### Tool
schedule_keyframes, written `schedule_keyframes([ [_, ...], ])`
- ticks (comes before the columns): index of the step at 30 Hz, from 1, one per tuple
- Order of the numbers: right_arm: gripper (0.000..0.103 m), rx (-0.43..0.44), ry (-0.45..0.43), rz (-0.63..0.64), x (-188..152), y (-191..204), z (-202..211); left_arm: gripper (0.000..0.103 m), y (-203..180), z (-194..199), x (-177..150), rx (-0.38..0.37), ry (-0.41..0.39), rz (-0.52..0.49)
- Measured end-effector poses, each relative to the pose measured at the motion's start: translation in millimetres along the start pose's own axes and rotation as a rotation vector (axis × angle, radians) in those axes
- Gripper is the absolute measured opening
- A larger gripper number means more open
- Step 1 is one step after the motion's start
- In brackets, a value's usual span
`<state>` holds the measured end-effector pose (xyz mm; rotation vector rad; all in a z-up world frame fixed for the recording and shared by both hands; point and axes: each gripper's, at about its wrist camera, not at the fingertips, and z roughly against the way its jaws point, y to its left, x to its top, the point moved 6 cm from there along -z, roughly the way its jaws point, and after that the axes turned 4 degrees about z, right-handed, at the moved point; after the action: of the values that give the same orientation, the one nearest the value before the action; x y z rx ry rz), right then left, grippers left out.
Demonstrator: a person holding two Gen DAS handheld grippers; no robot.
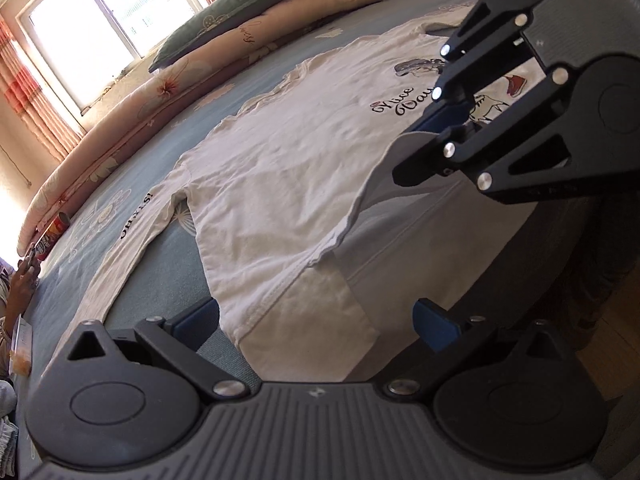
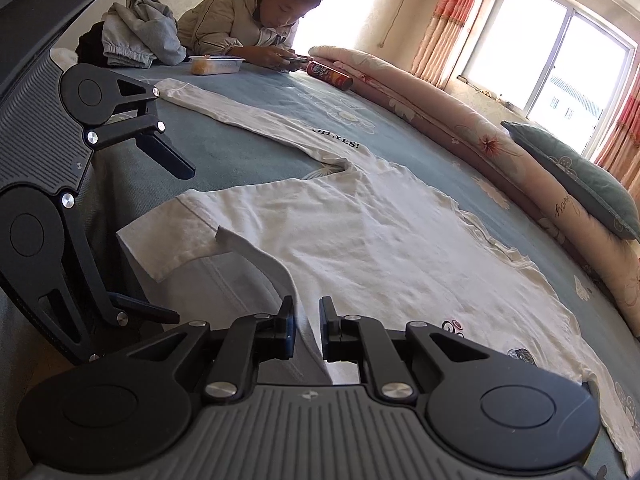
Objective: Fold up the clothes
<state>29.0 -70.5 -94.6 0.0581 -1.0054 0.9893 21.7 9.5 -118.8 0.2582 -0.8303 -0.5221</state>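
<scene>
A white long-sleeved shirt (image 1: 288,168) lies spread flat on the blue bed (image 1: 168,248), printed front up, one sleeve (image 2: 224,110) stretched out toward the 10 o'clock corner of the right wrist view. The left tongs (image 1: 320,320) stand wide open at the shirt's hem corner, at 6 o'clock in their own view, fingers on either side of the cloth and holding nothing. The right tongs (image 2: 307,330) are nearly closed, with a raised fold of the shirt's side edge running between their pads; whether they pinch it tight cannot be told. A person (image 2: 248,20) leans on the far edge of the bed at 12 o'clock, near a crisps can (image 2: 330,75).
</scene>
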Motion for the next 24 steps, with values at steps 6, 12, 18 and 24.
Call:
schedule_keyframes([
  [6,0.012,-0.001,-0.010,-0.021,0,-4,1,0.095,41,16,-14,-0.035,0.070,0.478],
  [12,0.012,0.015,-0.021,-0.061,0,-9,-1,0.064,49,3,-40,-0.134,0.129,0.749],
  [18,0.013,0.017,-0.026,-0.076,-2,-12,1,0.051,48,-14,-60,-0.224,0.171,0.926],
  [24,0.015,0.004,-0.024,-0.095,-6,-16,4,0.036,43,7,-44,-0.159,0.106,0.725],
])
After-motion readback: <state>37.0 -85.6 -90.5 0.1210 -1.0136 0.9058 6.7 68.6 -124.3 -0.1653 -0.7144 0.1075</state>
